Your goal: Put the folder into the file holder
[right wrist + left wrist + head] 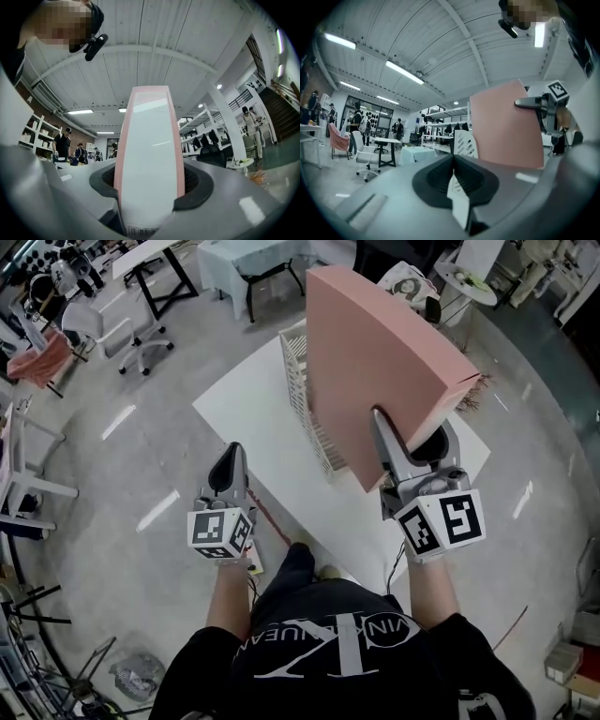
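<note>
A busy workshop with a grey floor lies around a white tabletop, on which stands a white file holder of slatted plastic, upright and open at the top; the pink folder hangs clear of the tabletop, above the file holder and just to its right, tilted; the right gripper has its jaws clamped wide across the folder's thick lower end, where a white edge with pink borders and a small barcode label shows; the left gripper sits well apart from the file holder, near the tabletop's near edge, its jaws drawn together with only a thin white sliver in the seam, which we cannot identify; we judge the folder stiff, smooth-faced and fairly bulky, likely to swing from a one-ended hold, so a grip across its thickness near the file holder's mouth suits it best.
</note>
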A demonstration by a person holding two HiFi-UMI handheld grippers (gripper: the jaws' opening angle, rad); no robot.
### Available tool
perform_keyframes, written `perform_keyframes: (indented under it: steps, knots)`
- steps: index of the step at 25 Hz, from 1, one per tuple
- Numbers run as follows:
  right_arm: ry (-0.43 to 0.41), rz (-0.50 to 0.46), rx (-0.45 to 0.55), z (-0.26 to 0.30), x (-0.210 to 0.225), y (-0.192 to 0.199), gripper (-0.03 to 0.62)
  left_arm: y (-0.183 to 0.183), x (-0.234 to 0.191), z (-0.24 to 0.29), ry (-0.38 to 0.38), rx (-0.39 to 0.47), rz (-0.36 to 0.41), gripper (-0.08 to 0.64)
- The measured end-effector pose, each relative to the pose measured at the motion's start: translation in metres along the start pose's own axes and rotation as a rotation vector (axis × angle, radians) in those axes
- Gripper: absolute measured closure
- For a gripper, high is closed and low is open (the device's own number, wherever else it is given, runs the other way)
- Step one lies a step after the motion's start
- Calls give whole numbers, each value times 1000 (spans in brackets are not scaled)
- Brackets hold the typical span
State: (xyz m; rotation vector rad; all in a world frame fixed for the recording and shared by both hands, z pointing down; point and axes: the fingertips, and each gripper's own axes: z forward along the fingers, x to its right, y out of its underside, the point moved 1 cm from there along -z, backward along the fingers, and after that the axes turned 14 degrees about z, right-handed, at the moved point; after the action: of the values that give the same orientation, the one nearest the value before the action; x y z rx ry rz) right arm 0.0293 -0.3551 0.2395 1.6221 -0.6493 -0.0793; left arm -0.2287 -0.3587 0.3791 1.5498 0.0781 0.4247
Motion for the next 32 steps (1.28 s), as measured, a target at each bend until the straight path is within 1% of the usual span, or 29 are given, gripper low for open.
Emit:
perform_keyframes:
  steps: [3, 9, 18, 23, 25, 32]
  knots:
    - [-13, -6, -1, 10, -1, 7, 298, 4, -1, 9, 11, -6, 3, 560]
    - [0, -1, -8, 30, 5, 18, 298, 10, -13, 21, 7, -17, 5, 560]
    - [12, -38, -20, 44, -1, 31, 296, 24, -24, 26, 2, -37, -7, 560]
    - [75, -70, -22, 50, -5, 41, 298, 30, -29, 30, -2, -37, -12, 560]
    - [84, -70, -32, 54, -8, 47, 296, 30, -30, 29, 0, -36, -11, 560]
    - [82, -57, 16, 62, -12, 43, 296, 34, -42, 17, -17, -44, -16, 560]
